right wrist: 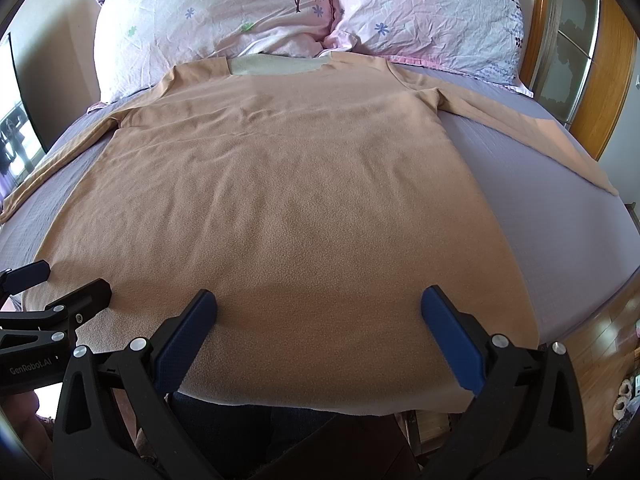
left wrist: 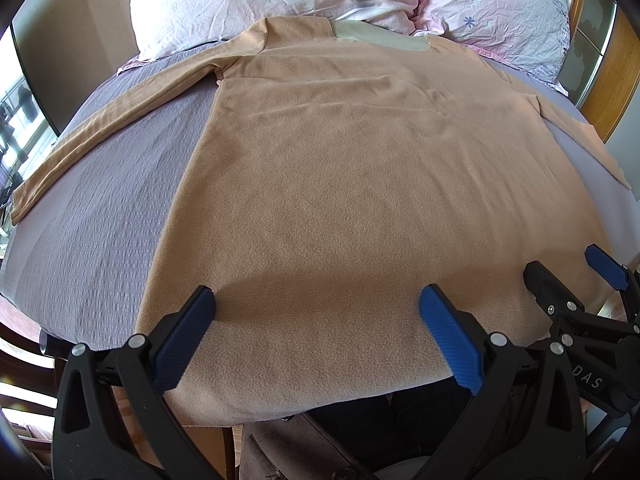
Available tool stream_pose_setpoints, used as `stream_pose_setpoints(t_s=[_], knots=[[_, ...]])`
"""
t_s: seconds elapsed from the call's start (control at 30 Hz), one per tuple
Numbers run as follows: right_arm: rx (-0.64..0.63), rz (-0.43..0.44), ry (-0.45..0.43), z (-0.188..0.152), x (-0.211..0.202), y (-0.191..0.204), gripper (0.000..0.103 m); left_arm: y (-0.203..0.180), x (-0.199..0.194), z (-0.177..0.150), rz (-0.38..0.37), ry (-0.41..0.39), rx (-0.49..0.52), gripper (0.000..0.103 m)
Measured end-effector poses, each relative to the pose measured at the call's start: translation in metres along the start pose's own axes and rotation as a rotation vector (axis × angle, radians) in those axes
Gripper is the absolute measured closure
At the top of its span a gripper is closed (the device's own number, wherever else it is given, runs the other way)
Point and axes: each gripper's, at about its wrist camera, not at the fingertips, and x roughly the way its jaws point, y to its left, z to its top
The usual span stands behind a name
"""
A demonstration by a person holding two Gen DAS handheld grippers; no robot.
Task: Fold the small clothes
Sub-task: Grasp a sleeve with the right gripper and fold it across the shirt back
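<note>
A tan fleece top (left wrist: 360, 184) lies spread flat on a bed (left wrist: 100, 216) covered in a grey-lilac sheet. Its long axis runs straight away from both tools: the hem is nearest, hanging slightly over the bed's near edge, and the pale green neck panel (left wrist: 376, 36) is at the far end, just short of two pink floral pillows (right wrist: 224, 12).

The left tool (left wrist: 316, 316) hovers over the hem with its blue-padded fingers spread wide and nothing between them. The right tool (right wrist: 318, 316) is held the same way, open and empty, just to the right of the left tool, also above the hem. Whether any fingertip touches the fleece cannot be told.

One long sleeve (left wrist: 100, 128) stretches out far to the left of the left tool, lying diagonally on the sheet. The other sleeve (right wrist: 532, 132) reaches out to the right of the right tool, towards the wooden bed frame (right wrist: 616, 92).

Judging from this layout, no fold is made yet. Each sleeve lies on its own tool's side, so the left tool is nearer the left sleeve and the right tool nearer the right one; the hem corners are closest of all.

No containers appear in either view.
</note>
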Motion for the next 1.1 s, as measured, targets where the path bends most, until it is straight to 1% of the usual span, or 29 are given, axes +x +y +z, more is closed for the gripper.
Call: stream_pose_setpoints(t_s=[0.23, 0.27, 0.33, 0.37, 0.4, 0.47, 0.5, 0.57, 0.6, 0.63, 0.67, 0.7, 0.73, 0.77, 0.8, 0.83, 0.87, 0.9, 0.93, 0.97, 1.0, 1.03, 1.1], knots=[[-0.003, 0.003, -0.011, 0.000, -0.002, -0.004, 0.001, 0.000, 0.000, 0.000, 0.000, 0.000, 0.000, 0.002], [-0.005, 0.006, -0.024, 0.000, -0.003, -0.005, 0.001, 0.000, 0.000, 0.000, 0.001, 0.000, 0.001, 0.002], [-0.022, 0.024, -0.090, -0.006, -0.005, -0.009, 0.001, 0.000, 0.000, -0.001, 0.001, -0.006, 0.007, 0.002], [-0.074, 0.059, -0.143, -0.010, -0.006, -0.012, 0.001, 0.000, -0.001, -0.002, 0.001, -0.015, 0.011, 0.002], [-0.092, 0.075, -0.144, -0.005, -0.005, -0.015, 0.001, 0.000, -0.001, -0.003, 0.000, -0.027, 0.015, 0.002], [-0.063, 0.061, -0.147, 0.005, -0.006, -0.033, 0.001, 0.001, -0.004, -0.005, -0.003, -0.049, 0.025, 0.002], [0.006, 0.025, -0.198, 0.021, -0.016, -0.064, 0.001, 0.001, -0.005, -0.006, -0.005, -0.055, 0.030, 0.002], [0.115, -0.006, -0.263, 0.040, -0.028, -0.107, 0.001, -0.001, -0.003, -0.004, -0.017, -0.068, 0.049, 0.002], [0.224, -0.026, -0.289, 0.055, -0.033, -0.148, 0.001, 0.000, -0.002, 0.000, -0.034, -0.074, 0.059, 0.002], [0.306, -0.037, -0.287, 0.066, -0.032, -0.179, 0.002, 0.001, 0.000, 0.000, -0.044, -0.077, 0.061, 0.002], [0.392, -0.044, -0.273, 0.074, -0.029, -0.210, 0.017, 0.002, 0.003, 0.006, -0.064, -0.084, 0.057, 0.002], [0.513, -0.061, -0.239, 0.083, -0.021, -0.252, 0.038, 0.006, 0.002, 0.008, -0.090, -0.094, 0.045, 0.002], [0.611, -0.071, -0.214, 0.086, -0.014, -0.285, 0.044, 0.016, 0.000, 0.013, -0.169, -0.120, 0.007, 0.002], [0.735, -0.084, -0.184, 0.089, -0.004, -0.326, 0.052, 0.024, -0.002, 0.015, -0.231, -0.143, -0.023, 0.002], [0.798, -0.103, -0.166, 0.089, 0.003, -0.347, 0.056, 0.035, -0.005, 0.019, -0.312, -0.182, -0.065, 0.002], [0.879, -0.119, -0.149, 0.088, 0.010, -0.373, 0.057, 0.042, -0.008, 0.021, -0.353, -0.220, -0.090, 0.002], [0.909, -0.122, -0.141, 0.087, 0.014, -0.383, 0.058, 0.050, -0.012, 0.023, -0.383, -0.264, -0.110, 0.002], [0.970, -0.125, -0.119, 0.085, 0.022, -0.402, 0.061, 0.062, -0.019, 0.025, -0.397, -0.347, -0.133, 0.002], [1.021, -0.135, -0.092, 0.084, 0.029, -0.416, 0.062, 0.068, -0.023, 0.026, -0.389, -0.390, -0.142, 0.002], [1.041, -0.137, -0.082, 0.083, 0.032, -0.420, 0.062, 0.076, -0.029, 0.028, -0.358, -0.443, -0.152, 0.002], [1.077, -0.135, -0.065, 0.081, 0.040, -0.427, 0.063, 0.080, -0.031, 0.029, -0.341, -0.460, -0.156, 0.002], [1.085, -0.134, -0.079, 0.081, 0.042, -0.430, 0.063, 0.087, -0.033, 0.033, -0.315, -0.481, -0.167, 0.002], [1.084, -0.155, -0.094, 0.086, 0.047, -0.435, 0.064, 0.102, -0.031, 0.039, -0.294, -0.509, -0.206, 0.002]])
